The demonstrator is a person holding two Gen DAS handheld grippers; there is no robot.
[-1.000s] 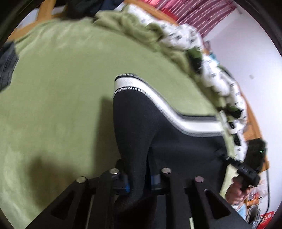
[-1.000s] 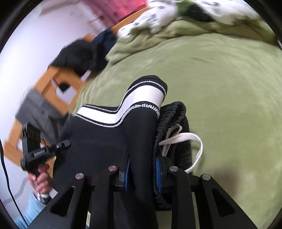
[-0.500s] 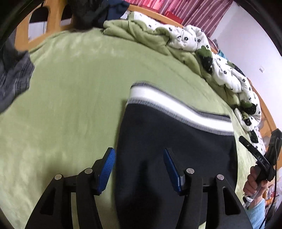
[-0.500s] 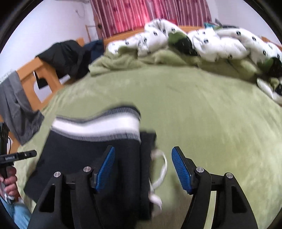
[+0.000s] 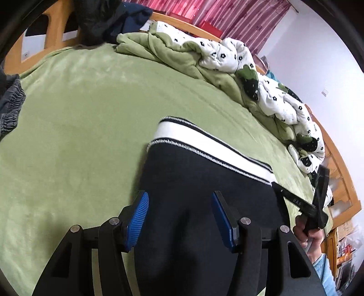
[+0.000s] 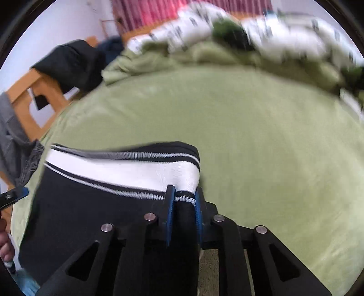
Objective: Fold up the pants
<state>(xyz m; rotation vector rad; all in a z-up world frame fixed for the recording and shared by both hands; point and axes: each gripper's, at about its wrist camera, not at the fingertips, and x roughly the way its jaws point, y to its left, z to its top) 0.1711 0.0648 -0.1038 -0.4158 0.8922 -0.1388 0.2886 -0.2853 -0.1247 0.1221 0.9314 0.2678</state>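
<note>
Black pants (image 5: pixel 198 195) with a white striped band (image 5: pixel 204 145) lie folded on the green bed cover (image 5: pixel 79 127). My left gripper (image 5: pixel 179 218) is open, its blue pads on either side of the pants' left edge, holding nothing. In the right wrist view my right gripper (image 6: pixel 184 205) is shut on the pants (image 6: pixel 91 214) at their right edge, just below the white band (image 6: pixel 127 170). The right gripper also shows at the right of the left wrist view (image 5: pixel 293 200), held in a hand.
A rumpled green and white flowered duvet (image 5: pixel 227 61) lies along the far side of the bed. Dark clothes (image 5: pixel 102 18) hang over the wooden bed frame (image 5: pixel 38 38). Grey clothing (image 5: pixel 9 107) lies at the left edge.
Both grippers let go of the pants and opened. The left one has stayed open. The right one has moved forward and shut again on the pants' right edge by the white band.
</note>
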